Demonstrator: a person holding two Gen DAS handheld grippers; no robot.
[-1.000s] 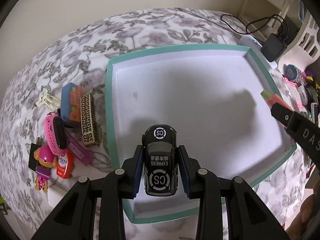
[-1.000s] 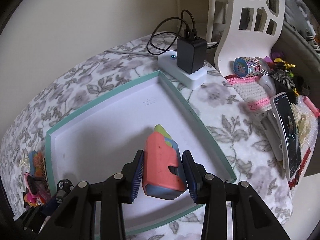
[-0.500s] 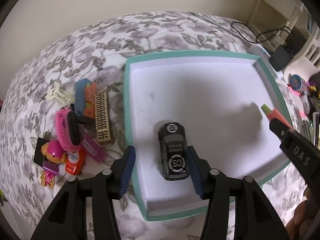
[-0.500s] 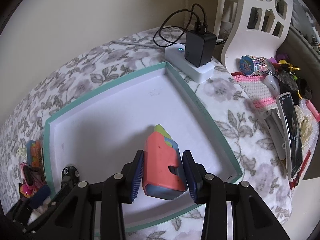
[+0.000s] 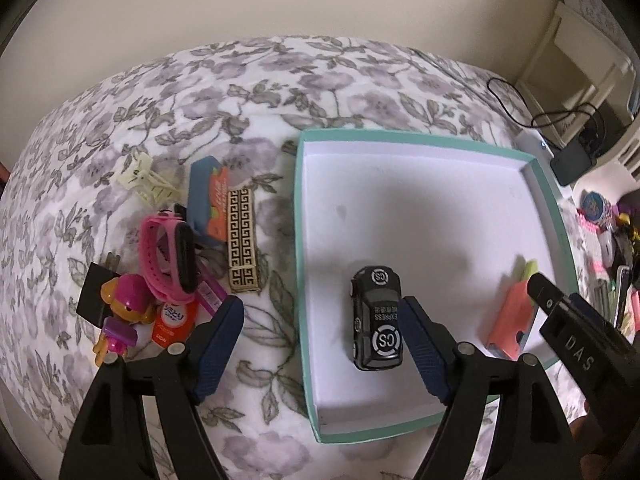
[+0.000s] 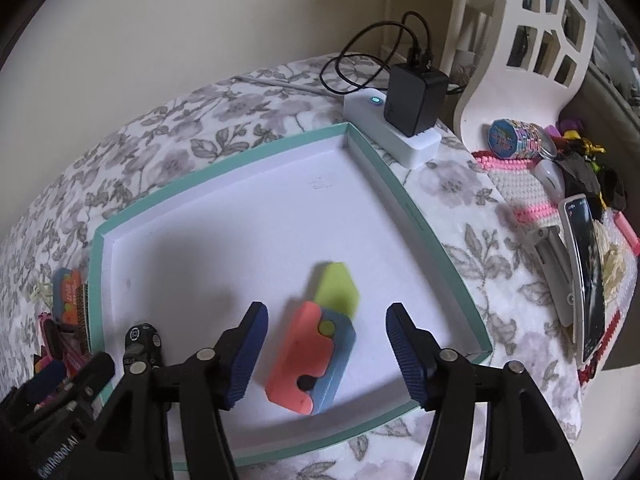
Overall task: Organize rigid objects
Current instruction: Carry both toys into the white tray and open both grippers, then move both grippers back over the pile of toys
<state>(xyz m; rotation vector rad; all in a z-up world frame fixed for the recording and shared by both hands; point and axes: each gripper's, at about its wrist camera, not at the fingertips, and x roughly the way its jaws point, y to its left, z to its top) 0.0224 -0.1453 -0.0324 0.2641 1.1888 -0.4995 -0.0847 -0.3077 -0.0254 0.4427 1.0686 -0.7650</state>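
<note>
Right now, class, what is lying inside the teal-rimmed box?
Inside the teal-rimmed box lie two things: a black toy car and a pink, blue and green toy. The near floor is partly hidden by the claws, so nothing more can be confirmed there.

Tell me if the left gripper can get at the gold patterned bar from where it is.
Probably yes. The left gripper is open and holds nothing, and the bar lies on top of the cloth outside the tray, nothing over it.

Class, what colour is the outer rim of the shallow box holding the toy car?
Teal green; the box rim shows best in the left wrist view.
</note>
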